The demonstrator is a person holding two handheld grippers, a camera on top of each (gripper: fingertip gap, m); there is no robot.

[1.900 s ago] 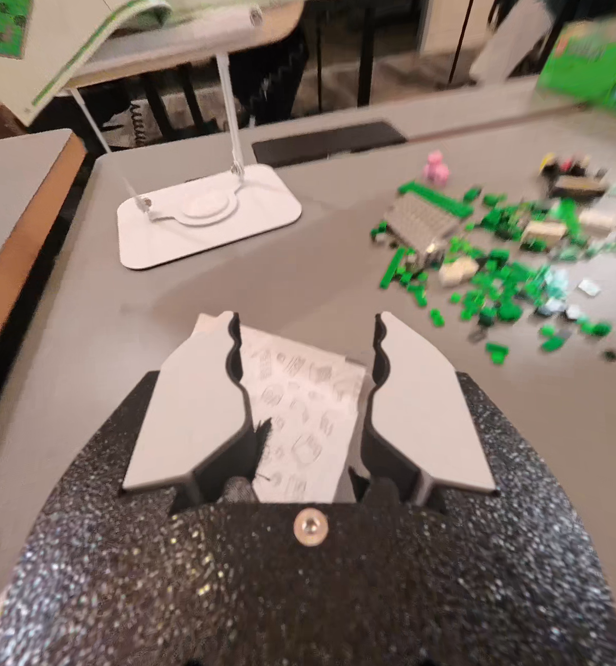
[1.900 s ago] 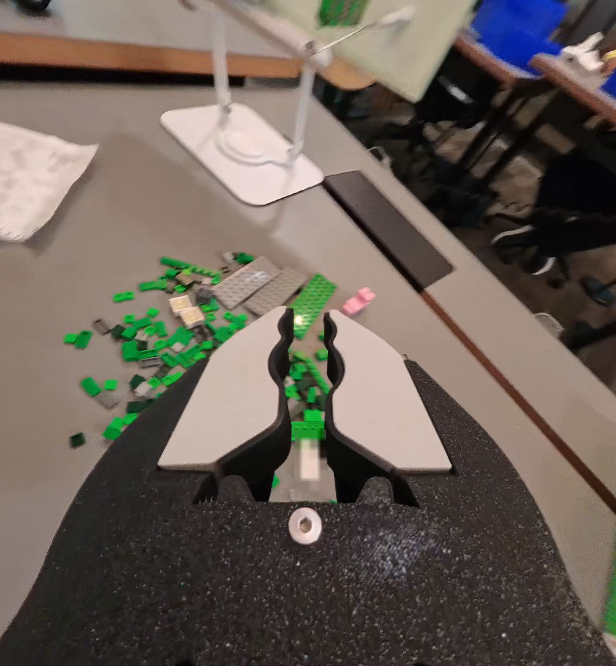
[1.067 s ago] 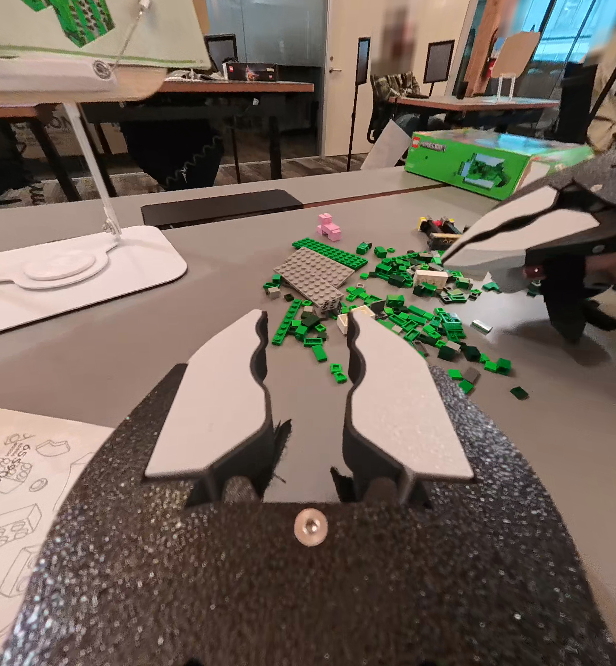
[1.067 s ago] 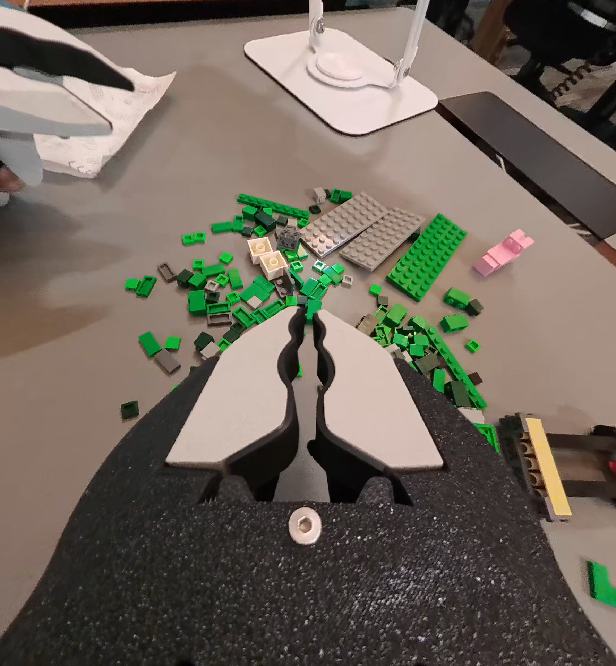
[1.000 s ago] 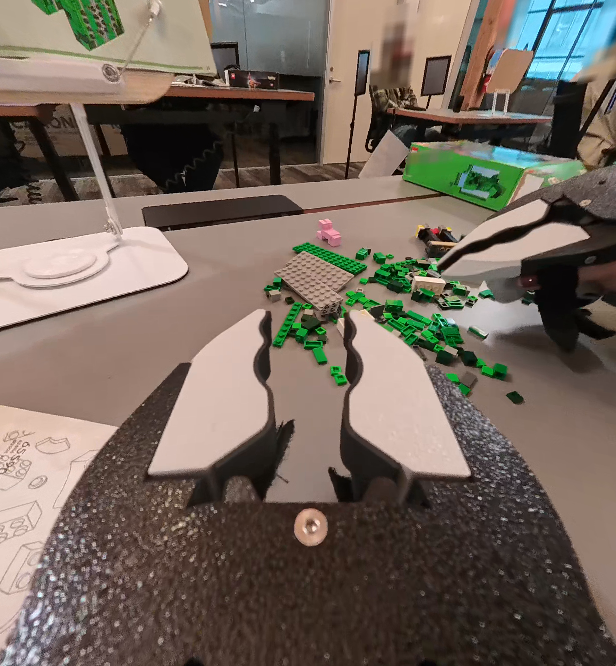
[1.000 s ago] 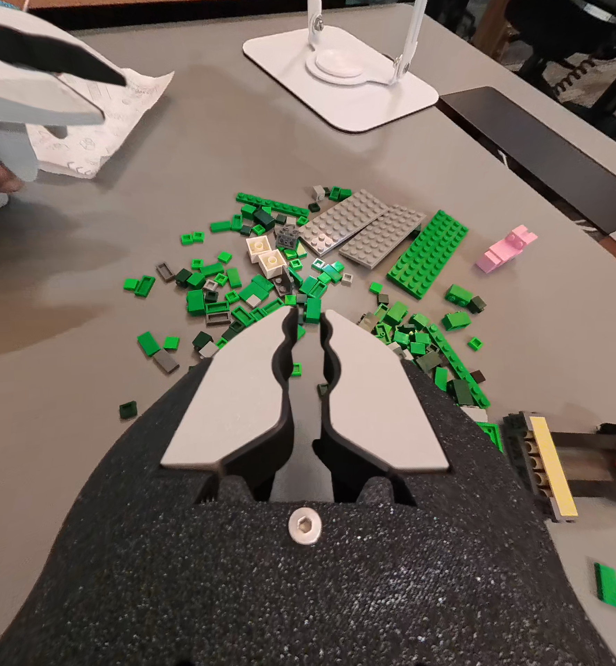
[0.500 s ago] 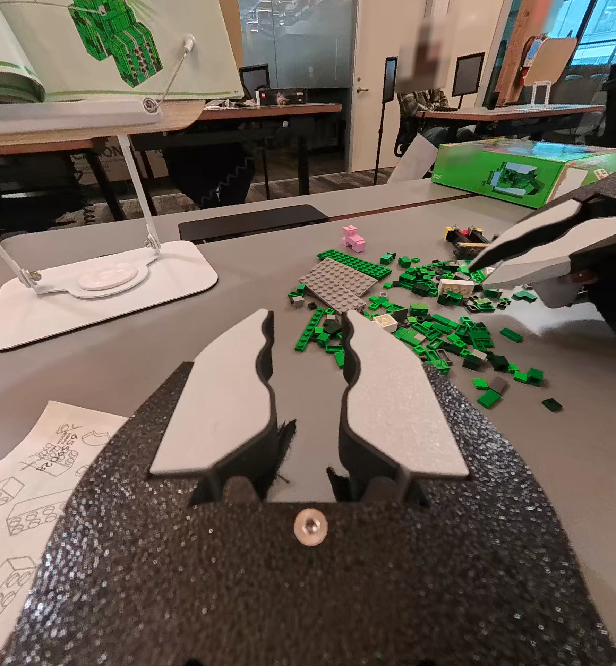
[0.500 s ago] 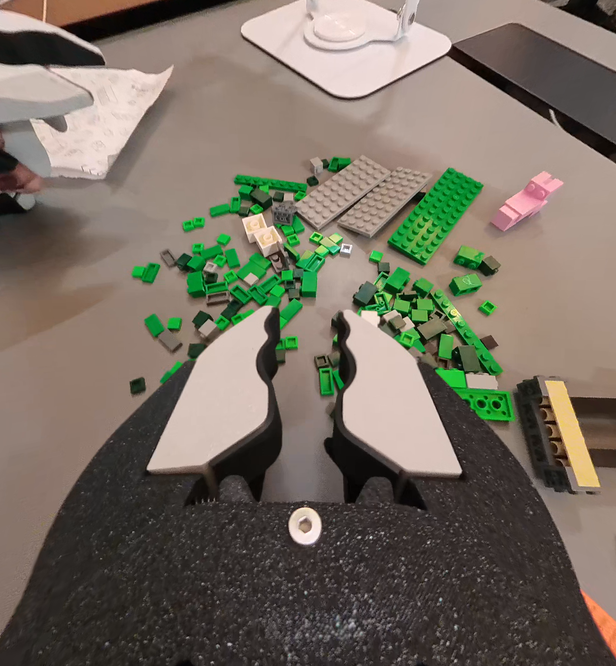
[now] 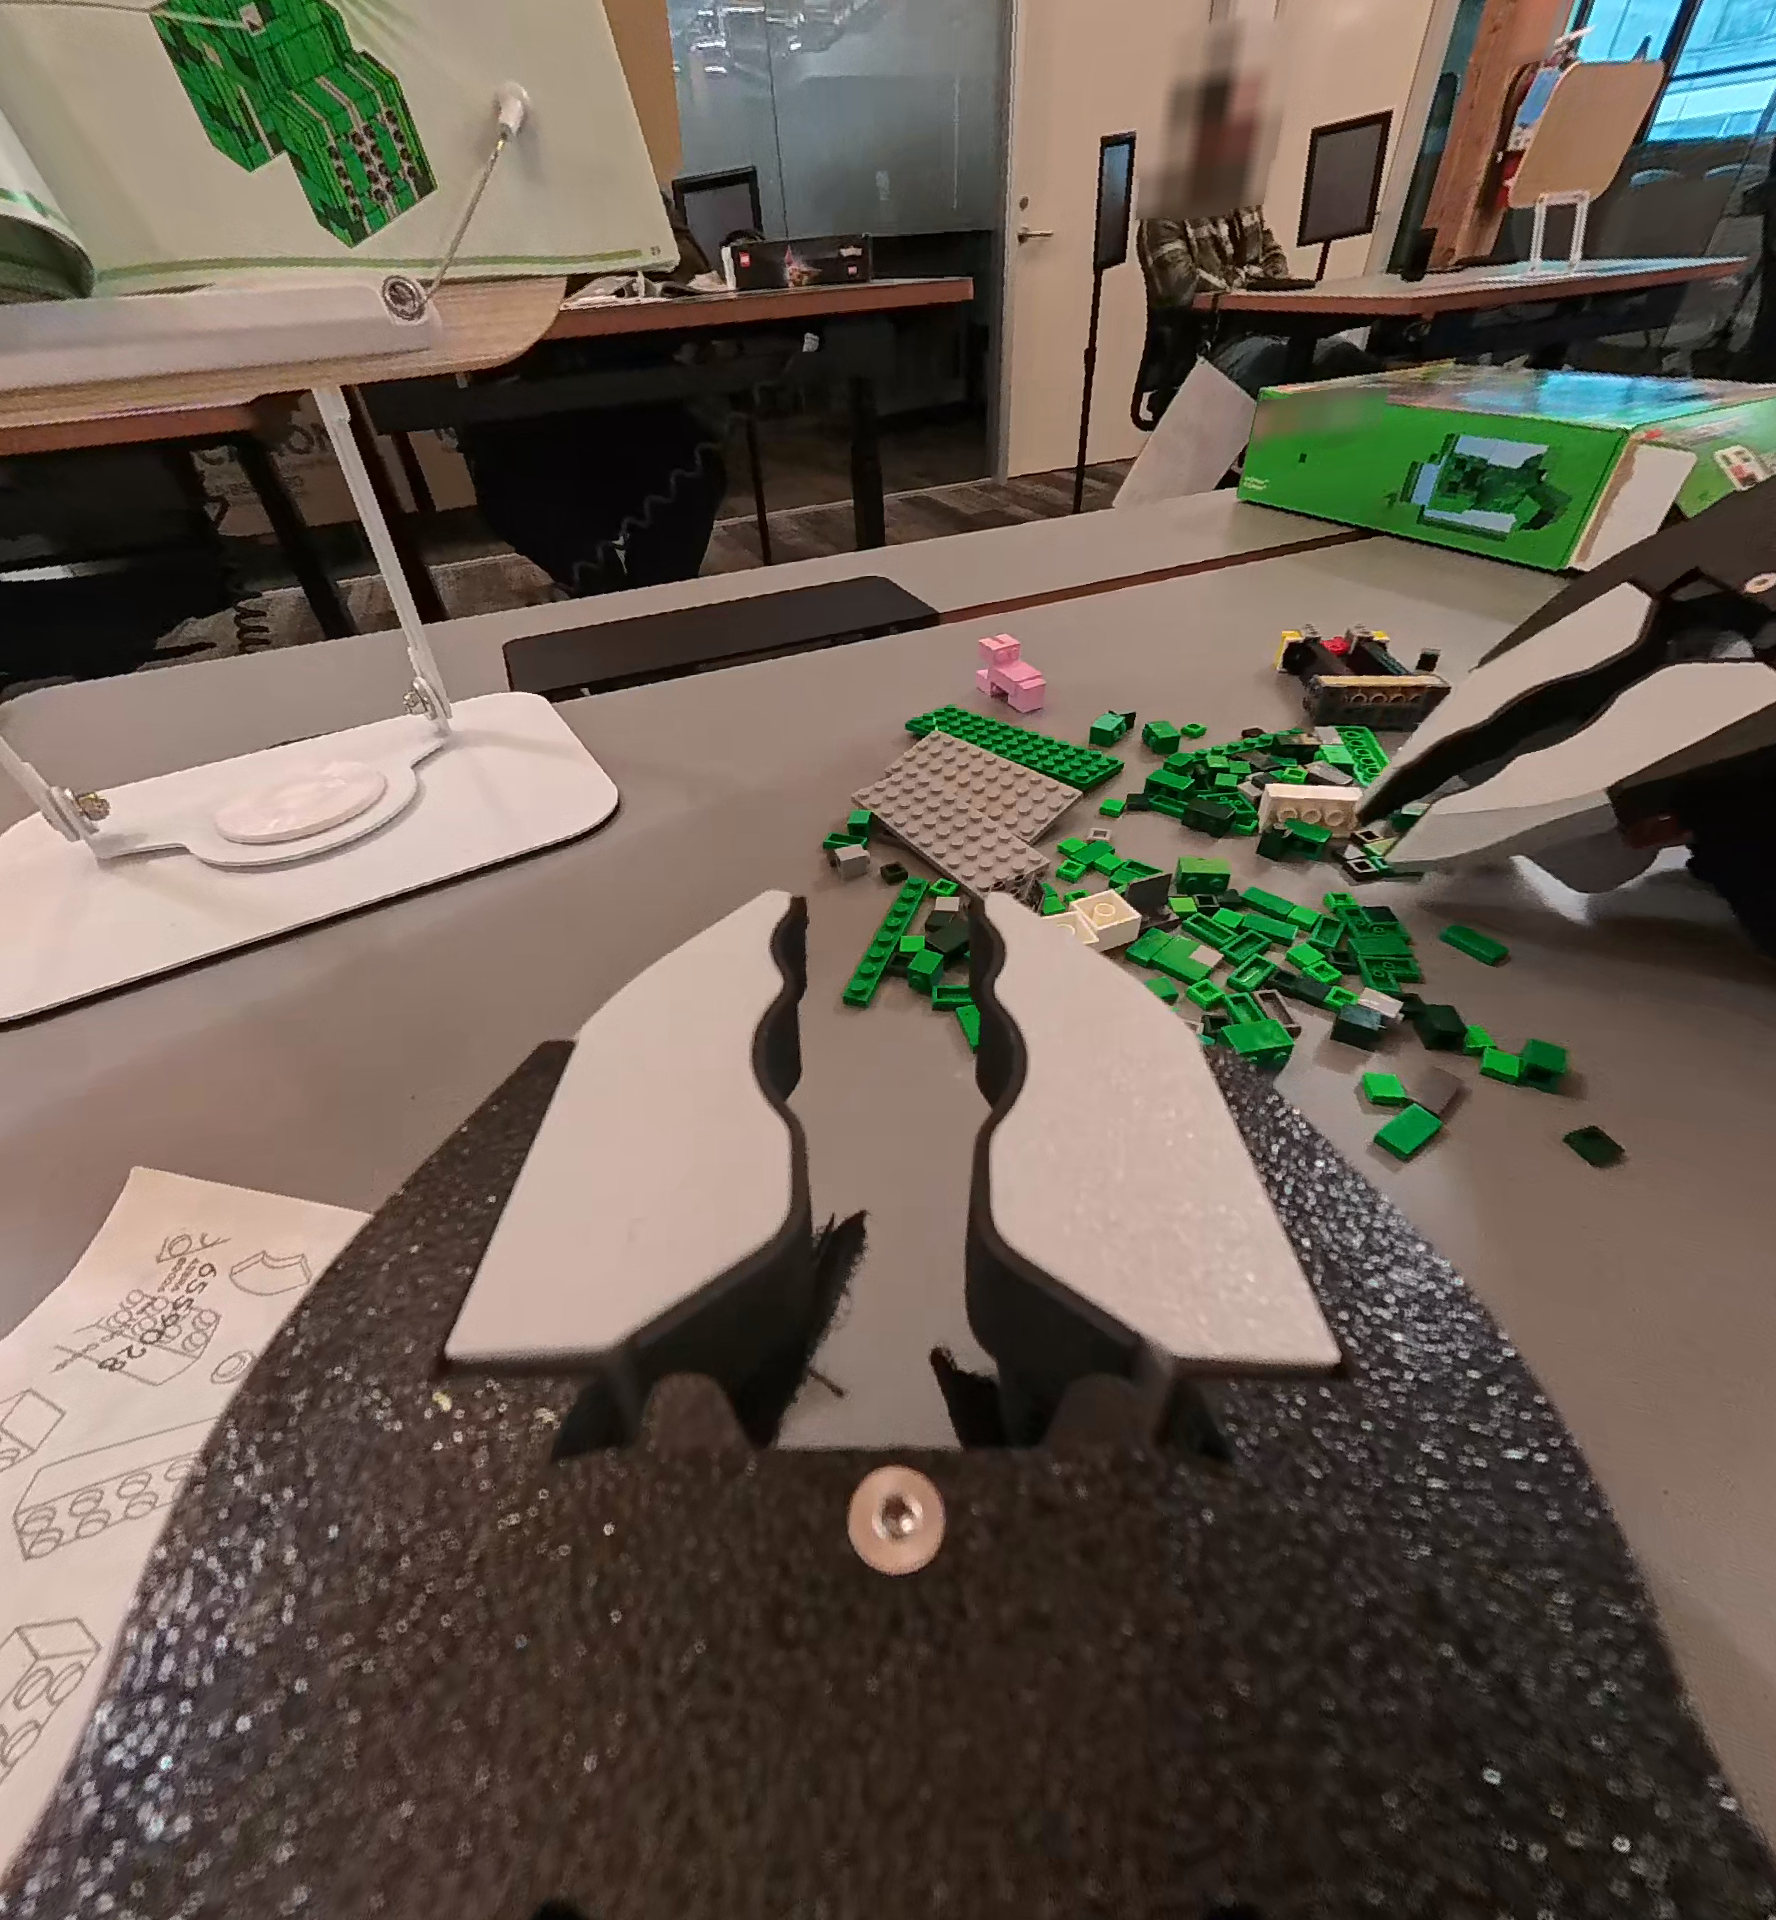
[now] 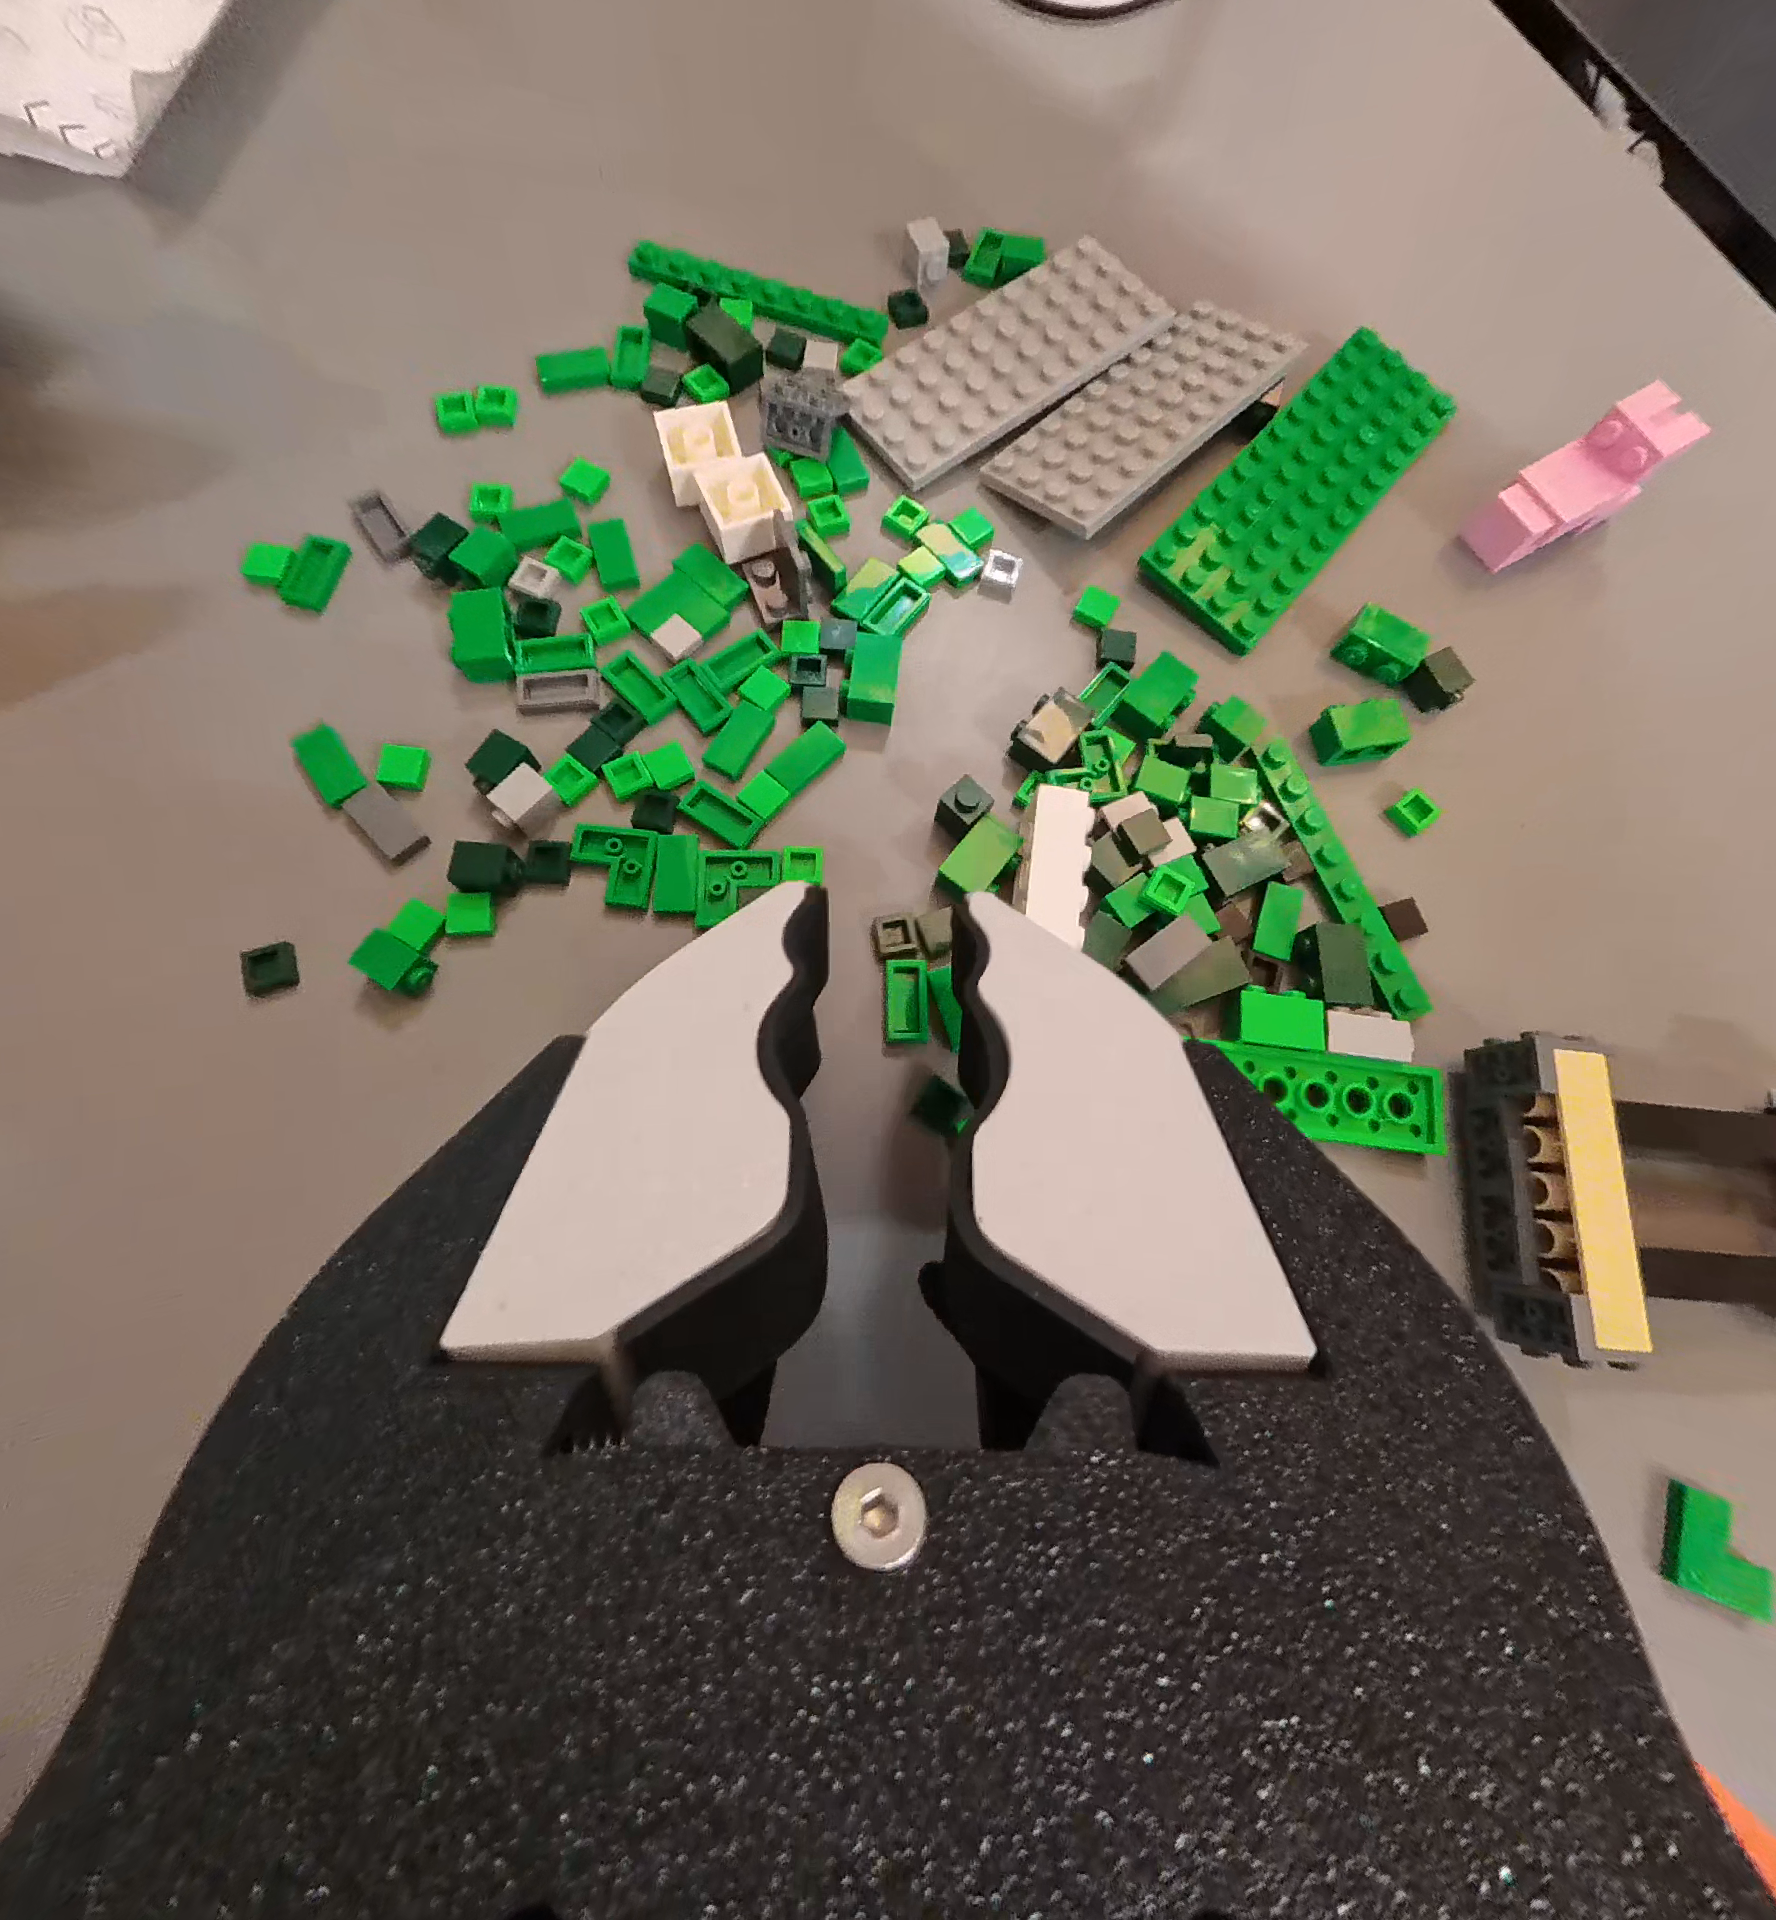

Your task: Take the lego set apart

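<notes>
The worktop [image 10: 188,1195] is plain grey, strewn with loose lego pieces [image 10: 718,665] mostly bright and dark green, a few grey, and two cream-white bricks [image 10: 723,478]. Among them lie two grey studded plates [image 10: 1071,384], a bright green studded plate [image 10: 1299,488], a pink figure [image 10: 1580,473] and a dark grey block with a pale yellow strip [image 10: 1554,1205]. Each claw has pale grey fingers [image 9: 1123,1132] edged in black on a speckled black body; the stand base [image 9: 271,831] is white, the box [image 9: 1507,468] green, and the paper sheet [image 9: 53,1455] white with grey line drawings.

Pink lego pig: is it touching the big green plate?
Apart. The right wrist view shows bare grey table between the pink pig and the green plate.
</notes>
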